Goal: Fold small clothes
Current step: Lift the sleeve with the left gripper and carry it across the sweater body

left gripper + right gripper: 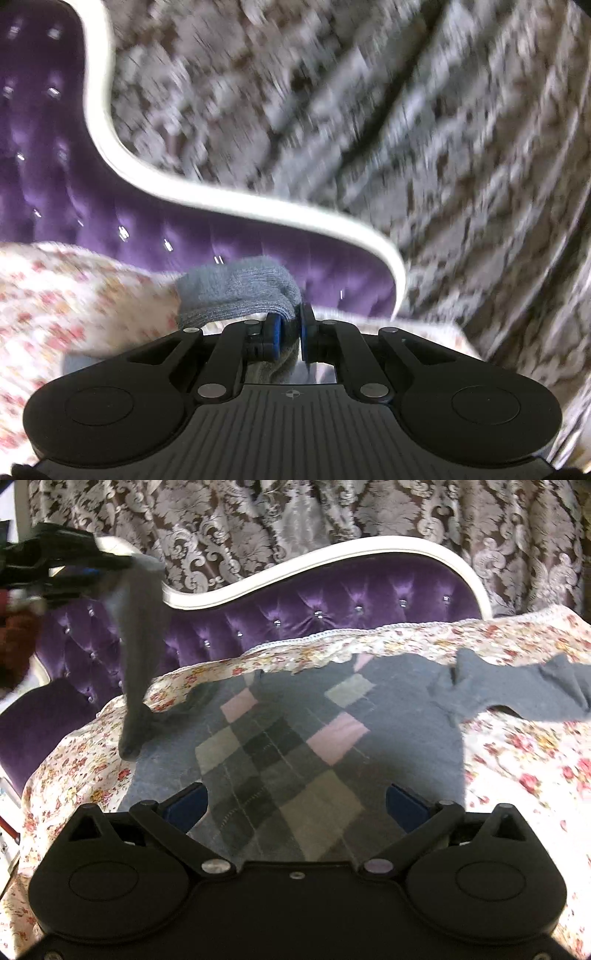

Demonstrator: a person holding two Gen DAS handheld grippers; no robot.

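One sweater (pixel 295 731), one floral bedspread (pixel 517 753), one purple headboard (pixel 332 602), one curtain (pixel 295 517), and two grippers (pixel 295 805) (pixel 290 328).

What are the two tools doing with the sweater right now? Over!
Left tool shut on grey sleeve, lifted. Right tool open, above argyle sweater. Sweater spread on floral cover, other sleeve out flat. Nothing blocking.

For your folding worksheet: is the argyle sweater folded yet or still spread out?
Mostly spread. The sweater lies flat on the floral cover; only its one sleeve is lifted, pinched in the left gripper.
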